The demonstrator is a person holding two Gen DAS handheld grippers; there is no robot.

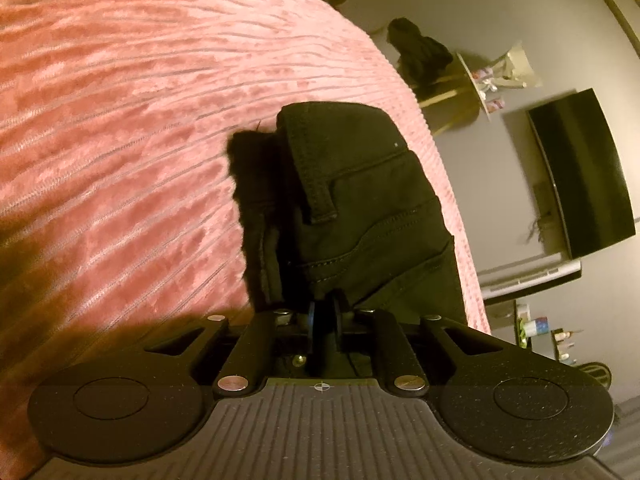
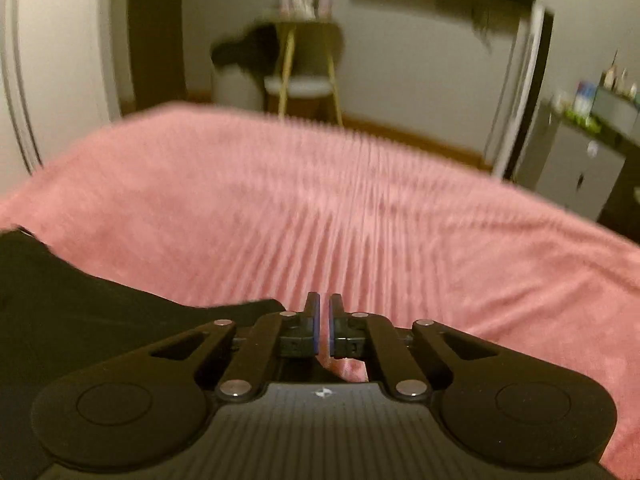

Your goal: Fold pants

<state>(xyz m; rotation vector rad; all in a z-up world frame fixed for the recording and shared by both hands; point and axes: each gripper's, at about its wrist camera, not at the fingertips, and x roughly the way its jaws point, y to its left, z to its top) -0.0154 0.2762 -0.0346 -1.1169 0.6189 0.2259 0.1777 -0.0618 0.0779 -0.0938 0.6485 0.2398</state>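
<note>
The pink ribbed blanket (image 1: 120, 120) covers the bed and fills the left side of the left wrist view. On it, near the bed's edge, lie the black pants (image 1: 360, 200), folded into a thick bundle with the waistband, a belt loop and pocket seams on top. The left claw (image 1: 325, 312) is nearly closed, and its pads pinch the near edge of the pants. To the right, a dark television (image 1: 580, 176) hangs on the grey wall (no brand or writing can be read anywhere).

In the right wrist view, the pants (image 2: 60, 312) lie at the lower left. The right claw (image 2: 324, 320) is closed, only a thin slit between its blue pads, and holds nothing above the blanket. A small stool (image 2: 304, 80) stands behind the bed.
</note>
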